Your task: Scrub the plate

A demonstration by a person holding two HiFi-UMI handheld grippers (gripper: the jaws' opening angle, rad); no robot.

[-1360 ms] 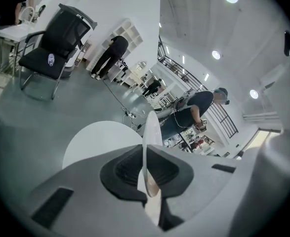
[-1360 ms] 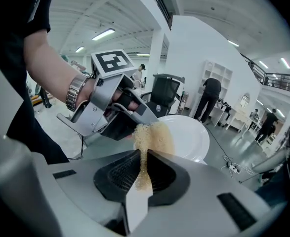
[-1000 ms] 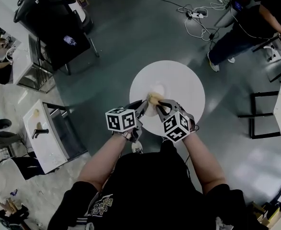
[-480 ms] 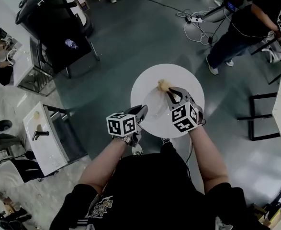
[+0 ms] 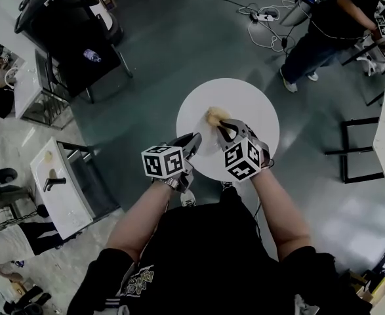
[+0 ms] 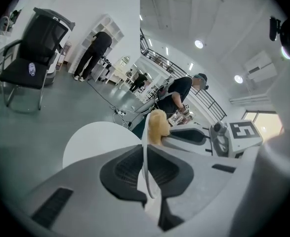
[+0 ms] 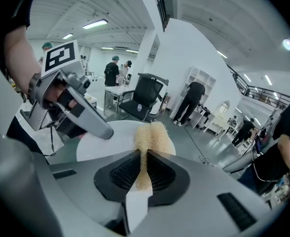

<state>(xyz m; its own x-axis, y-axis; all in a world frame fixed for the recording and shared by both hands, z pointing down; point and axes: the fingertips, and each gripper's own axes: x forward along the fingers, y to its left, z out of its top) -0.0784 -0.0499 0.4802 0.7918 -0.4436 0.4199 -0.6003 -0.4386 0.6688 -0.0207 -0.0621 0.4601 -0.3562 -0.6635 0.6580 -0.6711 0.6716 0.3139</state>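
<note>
Plate (image 6: 145, 132) edge-on in left tool (image 5: 192, 141), scrubber (image 5: 213, 117) in right tool (image 5: 226, 131) against its rim

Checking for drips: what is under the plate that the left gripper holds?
The round white table lies below the plate. The plate, the sponge, the left gripper and the right gripper hide part of its top; what lies there cannot be seen.

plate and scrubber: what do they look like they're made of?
Plate: thin, smooth, whitish rim seen edge-on, and faintly see-through in the head view. Probably plastic, though glass can't be ruled out. Scrubber: pale yellow, matte, with coarse tangled fibres. It looks like loofah or a synthetic scouring pad.
</note>
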